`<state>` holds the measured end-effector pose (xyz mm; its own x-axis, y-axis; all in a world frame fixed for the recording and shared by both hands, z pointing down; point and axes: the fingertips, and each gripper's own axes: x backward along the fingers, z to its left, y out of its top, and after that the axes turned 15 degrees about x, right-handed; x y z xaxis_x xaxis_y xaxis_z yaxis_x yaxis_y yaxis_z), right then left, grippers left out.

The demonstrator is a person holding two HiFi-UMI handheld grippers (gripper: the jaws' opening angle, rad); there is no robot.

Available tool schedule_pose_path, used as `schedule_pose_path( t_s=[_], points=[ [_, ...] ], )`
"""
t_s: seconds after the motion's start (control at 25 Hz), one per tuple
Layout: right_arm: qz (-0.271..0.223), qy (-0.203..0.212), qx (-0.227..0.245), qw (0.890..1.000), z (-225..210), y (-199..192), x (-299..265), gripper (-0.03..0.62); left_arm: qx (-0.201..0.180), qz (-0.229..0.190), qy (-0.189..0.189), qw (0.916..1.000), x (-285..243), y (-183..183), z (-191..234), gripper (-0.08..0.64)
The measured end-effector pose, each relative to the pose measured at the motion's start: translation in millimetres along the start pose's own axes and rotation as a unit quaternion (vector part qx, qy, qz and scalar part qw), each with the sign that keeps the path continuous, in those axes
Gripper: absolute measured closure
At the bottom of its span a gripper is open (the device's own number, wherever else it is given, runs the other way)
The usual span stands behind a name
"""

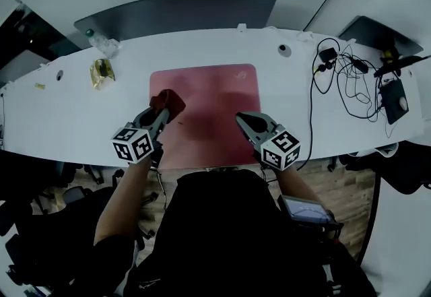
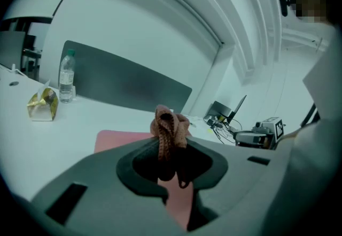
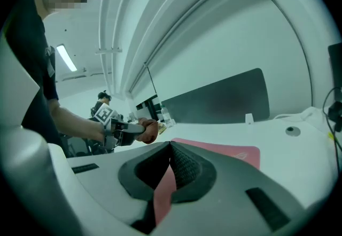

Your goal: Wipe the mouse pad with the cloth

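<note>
White desk (image 1: 202, 46): bottle (image 1: 101, 43), gold packet (image 1: 102, 73), cables (image 1: 343, 77) around mouse pad (image 1: 215, 93).

A long white table (image 1: 67, 114) curves through a white-walled room, a dark grey divider panel (image 1: 182, 9) along its far edge, wood floor (image 1: 343, 178) beyond its near edge, a strip light (image 3: 66, 58) overhead.

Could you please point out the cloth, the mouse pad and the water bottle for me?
cloth (image 1: 169, 102), head view, its bunched middle.
mouse pad (image 1: 219, 93), head view, its bare centre.
water bottle (image 2: 66, 82), left gripper view, its clear body.
</note>
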<state>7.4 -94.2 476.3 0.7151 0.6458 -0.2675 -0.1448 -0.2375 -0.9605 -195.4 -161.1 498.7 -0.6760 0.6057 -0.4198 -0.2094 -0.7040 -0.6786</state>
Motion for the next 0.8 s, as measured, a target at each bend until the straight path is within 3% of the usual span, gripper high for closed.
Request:
schedule_pose_path(
  t_s=[0.24, 0.44, 0.8],
  points=[
    [-0.011, 0.034, 0.035, 0.999, 21.5, 1.8, 27.9, 0.568, -0.013, -0.029, -0.026, 0.9992, 30.9, -39.1, -55.8, 0.471],
    [-0.020, 0.034, 0.032, 0.999, 31.8, -8.8, 60.9, 0.568, 0.013, -0.045, -0.042, 0.9980, 52.0, -81.8, -88.7, 0.471],
    [-0.026, 0.035, 0.025, 0.999, 58.1, -34.5, 114.0, 0.568, 0.026, -0.061, -0.035, 0.9972, 82.2, -149.8, -122.7, 0.470]
  ],
)
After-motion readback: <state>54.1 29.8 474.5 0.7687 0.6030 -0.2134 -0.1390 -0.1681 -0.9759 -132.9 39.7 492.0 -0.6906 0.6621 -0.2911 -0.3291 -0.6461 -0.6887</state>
